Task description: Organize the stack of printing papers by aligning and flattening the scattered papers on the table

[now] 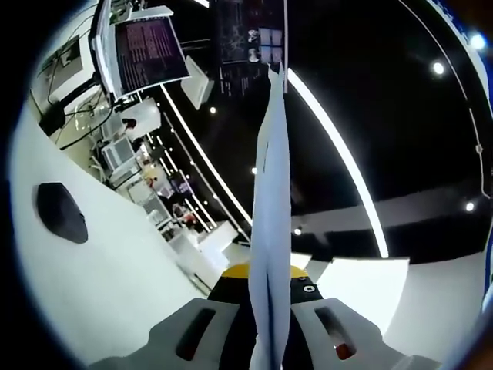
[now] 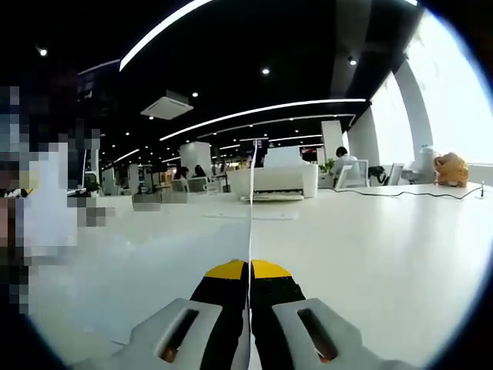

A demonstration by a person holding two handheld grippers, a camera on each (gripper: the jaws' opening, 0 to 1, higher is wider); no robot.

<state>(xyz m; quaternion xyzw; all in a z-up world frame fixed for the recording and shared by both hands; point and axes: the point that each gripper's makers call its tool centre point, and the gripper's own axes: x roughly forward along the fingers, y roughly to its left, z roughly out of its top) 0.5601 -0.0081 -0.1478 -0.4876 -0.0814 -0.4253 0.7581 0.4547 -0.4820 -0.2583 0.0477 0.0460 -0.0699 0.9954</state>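
Both your left gripper [image 1: 271,339] and right gripper [image 2: 250,324] are clamped edge-on upon the papers [image 1: 271,223], lifted off the table [image 2: 370,254]; thin, light and floppy (they likely slip and fan), so grip near opposite edges.

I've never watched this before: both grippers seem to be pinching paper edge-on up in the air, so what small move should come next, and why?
Probably lower the papers so their bottom edge taps the table. The left gripper and right gripper each pinch the sheets edge-on, held upright above the white surface, and in the left gripper view the sheets fan slightly apart. A gentle tap should bring the edges level.
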